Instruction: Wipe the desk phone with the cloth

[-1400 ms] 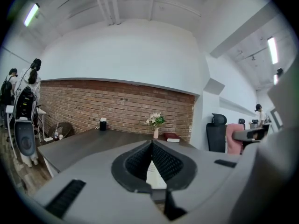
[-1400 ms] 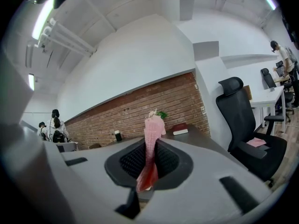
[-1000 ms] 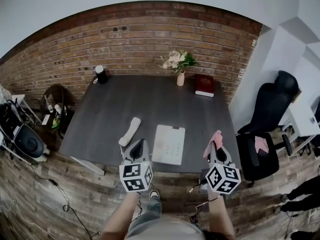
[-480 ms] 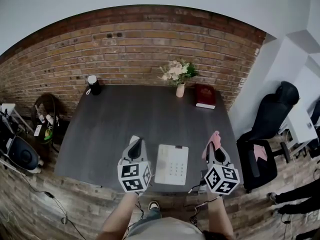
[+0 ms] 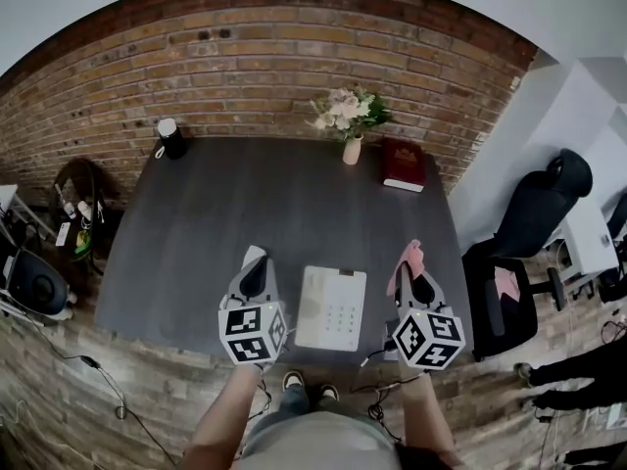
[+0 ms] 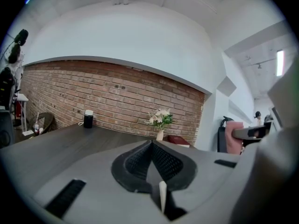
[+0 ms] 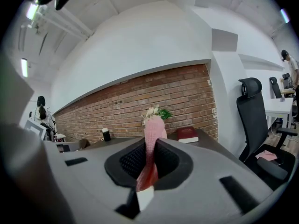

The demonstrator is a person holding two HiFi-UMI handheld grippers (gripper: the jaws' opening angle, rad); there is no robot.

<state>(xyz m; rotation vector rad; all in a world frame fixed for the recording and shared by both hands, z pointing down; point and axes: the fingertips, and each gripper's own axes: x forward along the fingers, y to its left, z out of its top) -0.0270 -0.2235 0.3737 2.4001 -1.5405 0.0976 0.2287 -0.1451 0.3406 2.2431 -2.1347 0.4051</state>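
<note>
The white desk phone (image 5: 331, 308) lies near the desk's front edge, between my two grippers. Its white handset (image 5: 252, 255) lies off the base to the left, and only its far end shows past my left gripper (image 5: 257, 274). The left gripper (image 6: 151, 146) is held above the desk, shut, with nothing between its jaws. My right gripper (image 5: 417, 282) hovers right of the phone, shut on a pink cloth (image 5: 406, 260). In the right gripper view the cloth (image 7: 153, 129) sticks up from the closed right gripper (image 7: 150, 149).
At the back of the dark desk (image 5: 245, 204) stand a flower vase (image 5: 351, 150), a red book (image 5: 403, 164) and a black cylinder (image 5: 171, 138). A black office chair (image 5: 529, 233) sits to the right. Bags and cables lie on the floor at the left (image 5: 39, 272).
The head view has shifted so the desk sits lower and nearer. My left gripper now covers most of the handset. The right gripper still holds the cloth beside the phone.
</note>
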